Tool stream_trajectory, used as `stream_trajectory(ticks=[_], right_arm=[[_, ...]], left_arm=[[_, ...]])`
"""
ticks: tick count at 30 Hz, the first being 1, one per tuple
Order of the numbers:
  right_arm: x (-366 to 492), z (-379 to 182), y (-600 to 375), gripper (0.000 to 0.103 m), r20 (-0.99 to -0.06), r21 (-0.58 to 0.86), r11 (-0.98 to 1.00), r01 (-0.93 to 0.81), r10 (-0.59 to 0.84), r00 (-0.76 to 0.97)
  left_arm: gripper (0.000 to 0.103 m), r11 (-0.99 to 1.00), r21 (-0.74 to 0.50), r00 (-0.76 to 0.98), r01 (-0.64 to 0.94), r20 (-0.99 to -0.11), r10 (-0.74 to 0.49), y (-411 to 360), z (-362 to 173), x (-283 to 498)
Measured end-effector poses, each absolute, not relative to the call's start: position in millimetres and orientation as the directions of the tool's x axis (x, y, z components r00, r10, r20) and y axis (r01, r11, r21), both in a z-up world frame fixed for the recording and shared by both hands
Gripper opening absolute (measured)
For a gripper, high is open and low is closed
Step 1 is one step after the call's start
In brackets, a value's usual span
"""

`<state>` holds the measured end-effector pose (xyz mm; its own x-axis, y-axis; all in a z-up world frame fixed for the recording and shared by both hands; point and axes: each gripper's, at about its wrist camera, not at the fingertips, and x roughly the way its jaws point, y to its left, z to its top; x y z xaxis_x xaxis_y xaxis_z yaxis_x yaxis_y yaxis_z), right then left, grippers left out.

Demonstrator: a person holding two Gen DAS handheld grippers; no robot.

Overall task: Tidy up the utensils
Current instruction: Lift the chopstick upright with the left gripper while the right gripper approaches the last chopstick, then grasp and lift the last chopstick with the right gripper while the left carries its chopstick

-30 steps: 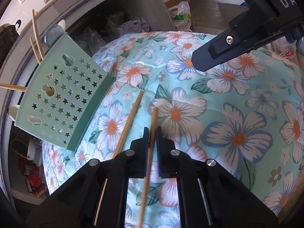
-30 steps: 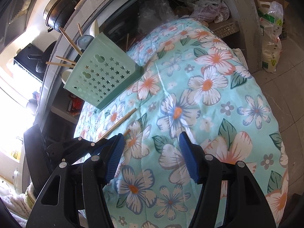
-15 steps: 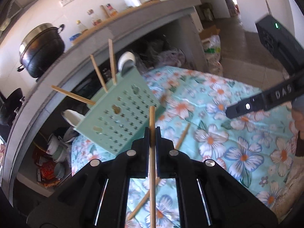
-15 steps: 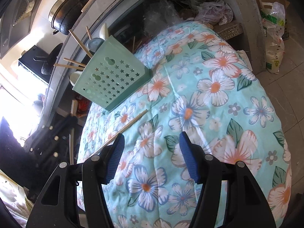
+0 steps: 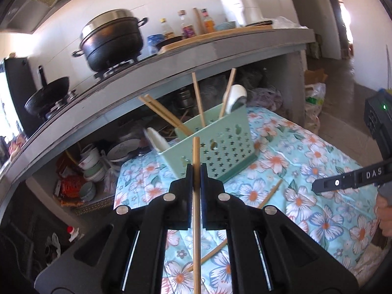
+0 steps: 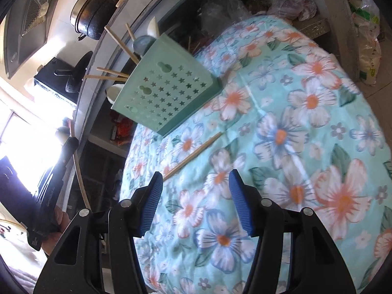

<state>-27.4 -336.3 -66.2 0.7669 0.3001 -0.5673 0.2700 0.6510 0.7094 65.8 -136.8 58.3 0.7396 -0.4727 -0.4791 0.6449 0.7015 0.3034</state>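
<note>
My left gripper (image 5: pixel 196 171) is shut on a wooden chopstick (image 5: pixel 196 232), held up in the air in front of the mint green utensil holder (image 5: pixel 220 147). The holder stands on the floral cloth with several chopsticks and white spoons sticking out of its top. A second chopstick (image 6: pixel 193 155) lies loose on the cloth below the holder (image 6: pixel 169 93). My right gripper (image 6: pixel 196 175) hovers above the cloth just short of that loose chopstick. Its blue-padded jaws are closing, with nothing between them. The left gripper (image 6: pixel 58 171) shows at the far left with its chopstick.
Behind the table runs a grey counter (image 5: pixel 220 49) carrying a black pot (image 5: pixel 112 41), a wok, bottles and a white jar. Bowls (image 5: pixel 93 161) are stacked under it. Plastic bags (image 6: pixel 367 44) sit on the floor past the table's right edge.
The left gripper has lifted its chopstick off the cloth and rolled it upright, now level with the holder. The right gripper's jaws have narrowed slightly and it has drifted a little.
</note>
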Motion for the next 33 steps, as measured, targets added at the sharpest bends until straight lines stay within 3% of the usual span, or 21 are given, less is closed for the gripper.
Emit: stream_trajectory(ticks=[8, 17, 23, 33], right_arm=[[20.4, -88.2, -327.0, 0.047, -0.540, 0.796, 0.535, 0.283, 0.417, 0.731], [56.1, -127.4, -341.0, 0.037, -0.581, 0.805, 0.399, 0.440, 0.382, 0.718], [62.4, -134.2, -345.0, 0.015, -0.607, 0.787, 0.375, 0.489, 0.336, 0.720], [30.3, -93.1, -361.8, 0.012, -0.567, 0.785, 0.449, 0.426, 0.246, 0.786]], left_arm=[[0.004, 0.794, 0.249, 0.785, 0.555, -0.471, -0.401, -122.2, 63.4, 80.1], [0.004, 0.825, 0.242, 0.805, 0.511, -0.471, -0.361, -119.8, 62.0, 89.5], [0.004, 0.829, 0.239, 0.805, 0.506, -0.476, -0.354, -120.5, 61.4, 91.6], [0.004, 0.825, 0.245, 0.803, 0.509, -0.479, -0.353, -125.3, 61.4, 90.8]])
